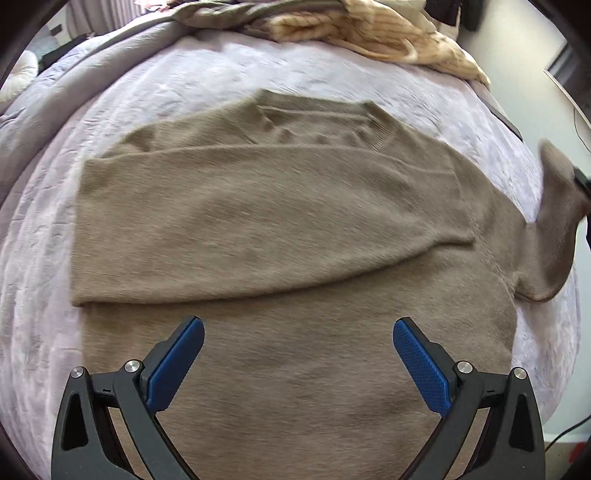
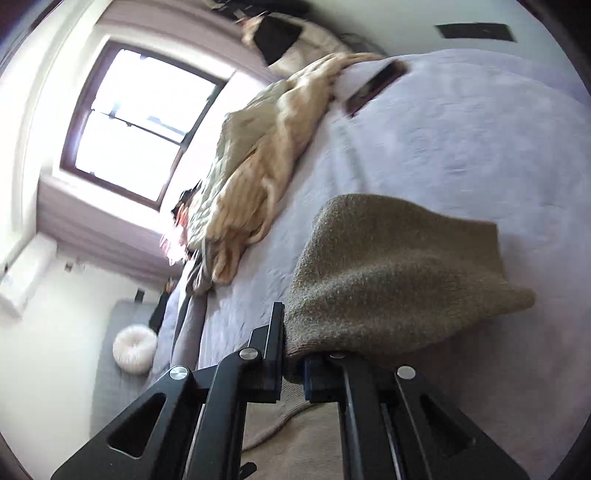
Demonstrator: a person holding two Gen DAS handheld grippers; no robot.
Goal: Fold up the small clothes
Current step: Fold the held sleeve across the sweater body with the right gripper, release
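A taupe knit sweater (image 1: 280, 236) lies flat on a lilac bedspread (image 1: 207, 70), neck away from me. Its left sleeve is folded across the chest. My left gripper (image 1: 298, 328) is open and empty, hovering over the sweater's lower body. The right sleeve (image 1: 557, 221) is lifted at the far right edge. In the right wrist view my right gripper (image 2: 293, 347) is shut on that sleeve's cuff (image 2: 391, 280), which drapes forward above the bedspread (image 2: 461, 133).
A heap of cream and grey knitwear (image 1: 369, 29) lies at the far end of the bed, also in the right wrist view (image 2: 258, 155). A dark flat object (image 2: 373, 88) lies near it. A window (image 2: 140, 122) and a white round cushion (image 2: 135, 349) are beyond the bed.
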